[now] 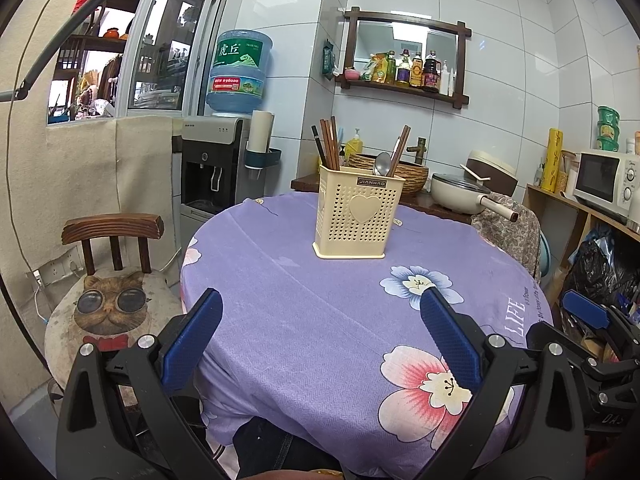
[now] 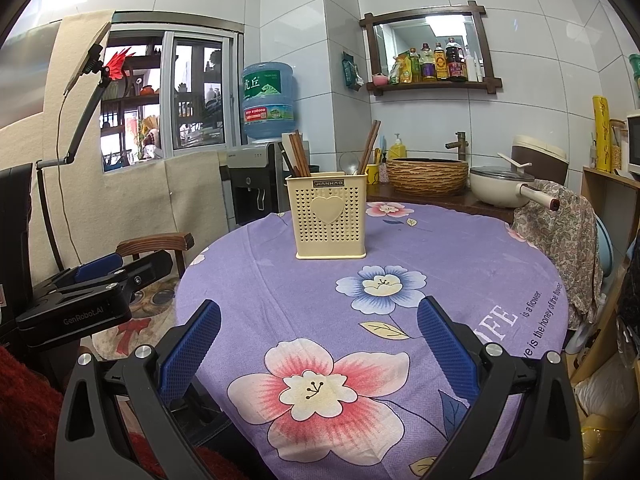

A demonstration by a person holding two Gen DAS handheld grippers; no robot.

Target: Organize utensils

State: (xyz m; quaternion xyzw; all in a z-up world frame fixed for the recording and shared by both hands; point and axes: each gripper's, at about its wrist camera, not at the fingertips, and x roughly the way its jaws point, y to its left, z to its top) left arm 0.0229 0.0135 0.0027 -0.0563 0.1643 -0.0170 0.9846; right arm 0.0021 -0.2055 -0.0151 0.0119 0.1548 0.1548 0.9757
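Note:
A cream perforated utensil holder (image 1: 358, 212) with a heart on its front stands at the far side of the round table (image 1: 320, 320); it also shows in the right wrist view (image 2: 330, 216). Brown chopsticks (image 1: 329, 142) stand in its left part. More chopsticks and a metal spoon (image 1: 382, 164) stand in its right part. My left gripper (image 1: 320, 304) is open and empty above the table's near edge. My right gripper (image 2: 318, 312) is open and empty, also at the near edge, well short of the holder.
The table has a purple flowered cloth (image 2: 400, 280). A wooden chair with a cat cushion (image 1: 112, 304) stands at the left. A cloth-draped chair (image 2: 560, 240) stands at the right. A counter behind holds a basket sink (image 2: 426, 174) and a pan (image 2: 500, 188). A water dispenser (image 1: 216, 160) stands at the back left.

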